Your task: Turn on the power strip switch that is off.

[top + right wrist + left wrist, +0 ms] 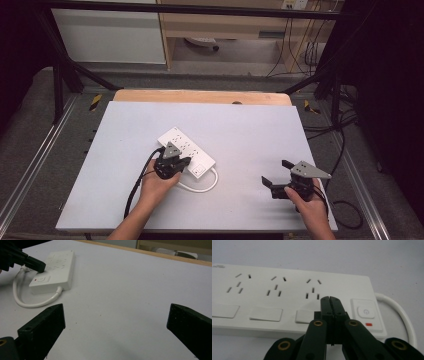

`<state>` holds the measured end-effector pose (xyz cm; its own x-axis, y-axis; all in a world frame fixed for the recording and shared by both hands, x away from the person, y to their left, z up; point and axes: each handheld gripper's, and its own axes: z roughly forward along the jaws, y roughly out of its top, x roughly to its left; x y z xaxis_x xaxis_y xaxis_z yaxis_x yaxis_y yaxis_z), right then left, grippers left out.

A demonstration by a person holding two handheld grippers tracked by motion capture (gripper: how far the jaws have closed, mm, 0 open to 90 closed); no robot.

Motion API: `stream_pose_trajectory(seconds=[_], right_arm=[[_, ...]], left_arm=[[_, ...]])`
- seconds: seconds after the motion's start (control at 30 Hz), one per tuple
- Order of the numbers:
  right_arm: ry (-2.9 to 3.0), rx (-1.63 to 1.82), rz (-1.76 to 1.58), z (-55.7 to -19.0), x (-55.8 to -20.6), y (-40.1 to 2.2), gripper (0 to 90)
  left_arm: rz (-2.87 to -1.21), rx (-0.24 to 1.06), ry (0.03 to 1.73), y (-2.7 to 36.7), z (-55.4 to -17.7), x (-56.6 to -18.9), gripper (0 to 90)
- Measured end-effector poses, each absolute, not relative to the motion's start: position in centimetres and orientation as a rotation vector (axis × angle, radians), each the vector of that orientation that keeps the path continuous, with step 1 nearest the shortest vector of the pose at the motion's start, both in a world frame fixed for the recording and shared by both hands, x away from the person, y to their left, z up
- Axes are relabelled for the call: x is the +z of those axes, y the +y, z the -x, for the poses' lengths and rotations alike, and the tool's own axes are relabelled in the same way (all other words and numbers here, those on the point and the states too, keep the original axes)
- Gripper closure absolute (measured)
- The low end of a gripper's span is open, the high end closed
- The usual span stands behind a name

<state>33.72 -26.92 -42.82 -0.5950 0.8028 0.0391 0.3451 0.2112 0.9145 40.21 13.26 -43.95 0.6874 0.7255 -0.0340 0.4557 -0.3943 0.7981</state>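
My left claw [329, 298] is closed, empty, tips over the power strip [186, 151] mid-worktop [250, 130], between the end rocker switch [305, 316] and the power button [365, 311]. Button sits just right of the tips in the left gripper view; strip's long axis runs crosswise. Right claw [278, 172] is open, empty, well apart. Left is nearer, probably pokes.

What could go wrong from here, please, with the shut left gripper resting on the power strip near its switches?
1. The left gripper is shut, with its tip on the power strip beside the power button; a small sideways slip might press the wrong switch.
2. The strip lies loose on the white board; pushing could slide it, since the open right gripper stands apart and braces nothing.
3. The looped white cable could snag the gripper.
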Motion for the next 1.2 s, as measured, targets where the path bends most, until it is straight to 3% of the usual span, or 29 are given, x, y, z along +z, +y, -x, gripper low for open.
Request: stream_pose_trajectory(seconds=[0.13, 0.43, 1.2], right_arm=[[2.043, 1.365, -1.064, -33.7, -42.8, -26.9, 2.2], [2.047, 1.365, -1.058, -33.7, -42.8, -26.9, 2.2], [2.046, 1.366, -1.053, -33.7, -42.7, -26.9, 2.2]], left_arm=[[-2.083, 0.481, 0.876, 12.5, -40.0, -44.0, 90.0], [-2.054, 0.434, 0.885, 12.9, -40.2, -44.1, 90.0], [-1.960, 0.457, 0.893, 13.7, -39.8, -42.3, 90.0]])
